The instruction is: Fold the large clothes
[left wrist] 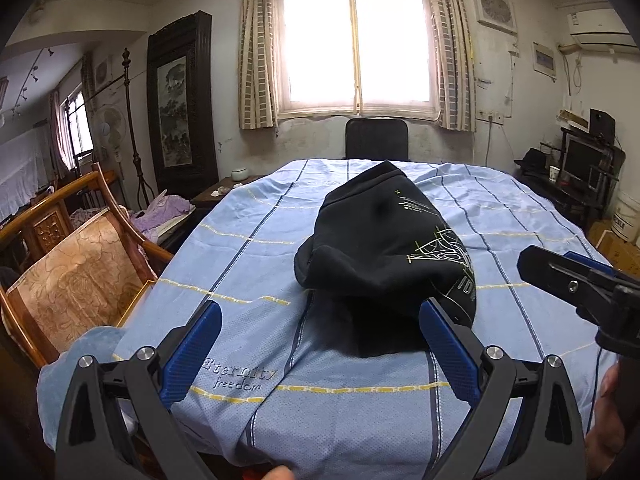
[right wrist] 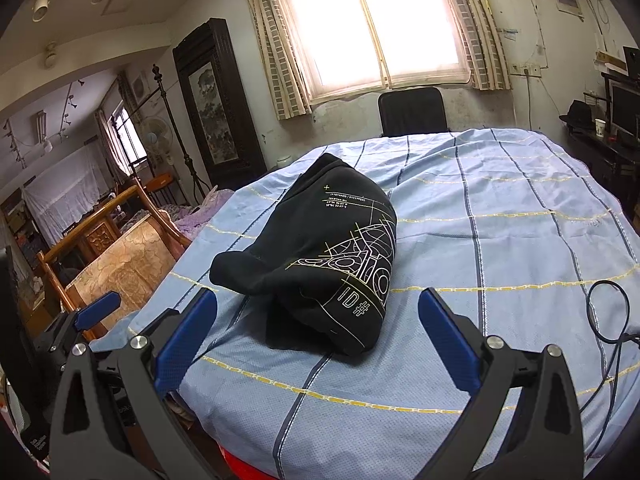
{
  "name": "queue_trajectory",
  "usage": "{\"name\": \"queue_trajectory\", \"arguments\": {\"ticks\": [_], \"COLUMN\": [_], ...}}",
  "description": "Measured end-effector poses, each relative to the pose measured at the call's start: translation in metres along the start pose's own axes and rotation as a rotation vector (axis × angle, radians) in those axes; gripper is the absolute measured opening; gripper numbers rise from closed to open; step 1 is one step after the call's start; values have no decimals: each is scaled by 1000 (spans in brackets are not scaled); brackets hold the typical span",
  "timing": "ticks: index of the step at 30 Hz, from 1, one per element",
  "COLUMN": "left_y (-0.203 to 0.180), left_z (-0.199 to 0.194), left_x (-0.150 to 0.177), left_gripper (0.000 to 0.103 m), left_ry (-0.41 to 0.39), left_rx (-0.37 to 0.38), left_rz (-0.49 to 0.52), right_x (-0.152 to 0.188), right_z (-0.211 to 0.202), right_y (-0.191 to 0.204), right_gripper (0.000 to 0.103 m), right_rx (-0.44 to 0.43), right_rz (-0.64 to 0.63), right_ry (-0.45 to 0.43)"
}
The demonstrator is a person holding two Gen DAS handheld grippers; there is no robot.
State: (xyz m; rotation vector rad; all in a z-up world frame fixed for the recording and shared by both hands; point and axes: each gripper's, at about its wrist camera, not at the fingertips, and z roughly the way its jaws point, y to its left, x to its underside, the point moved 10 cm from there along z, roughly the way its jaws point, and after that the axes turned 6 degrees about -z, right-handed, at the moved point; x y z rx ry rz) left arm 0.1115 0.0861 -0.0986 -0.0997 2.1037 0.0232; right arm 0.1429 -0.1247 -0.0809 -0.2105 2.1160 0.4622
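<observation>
The black garment (left wrist: 384, 248) lies folded into a compact bundle on the tabletop, which is covered by a light blue checked cloth (left wrist: 500, 216). Its printed yellow-and-white graphic (right wrist: 360, 264) faces up, with the characters "ID#" legible on the near end in the right wrist view. A rounded fold of the bundle sticks out on its left side, and a flat dark layer shows beneath its near edge.

Your left tool (left wrist: 320, 340) is spread wide and holds nothing. It sits just in front of the garment's near edge; its right blue pad (left wrist: 448, 348) overlaps the bundle's near corner in the left wrist view, but contact cannot be determined.

Your right tool (right wrist: 318, 332) is also spread wide and empty, positioned just short of the garment's near end, which lies between the fingers' line of sight.

A black cable (right wrist: 612, 320) lies looped on the cloth to the right. A wooden chair (left wrist: 80, 264) stands at the tabletop's left edge, and a dark chair back (left wrist: 376, 140) stands at the far side beneath the window (left wrist: 356, 44)
</observation>
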Motion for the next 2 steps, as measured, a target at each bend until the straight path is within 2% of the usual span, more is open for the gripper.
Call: {"name": "queue_trajectory", "arguments": {"ticks": [2], "left_y": [0], "left_z": [-1], "left_x": [1], "left_gripper": [99], "left_ry": [-3], "left_rx": [-4], "left_rz": [-1], "right_x": [0], "right_z": [-1], "right_y": [1], "right_gripper": [98], "right_rx": [1], "right_rz": [-2], "right_ry": [-1]}}
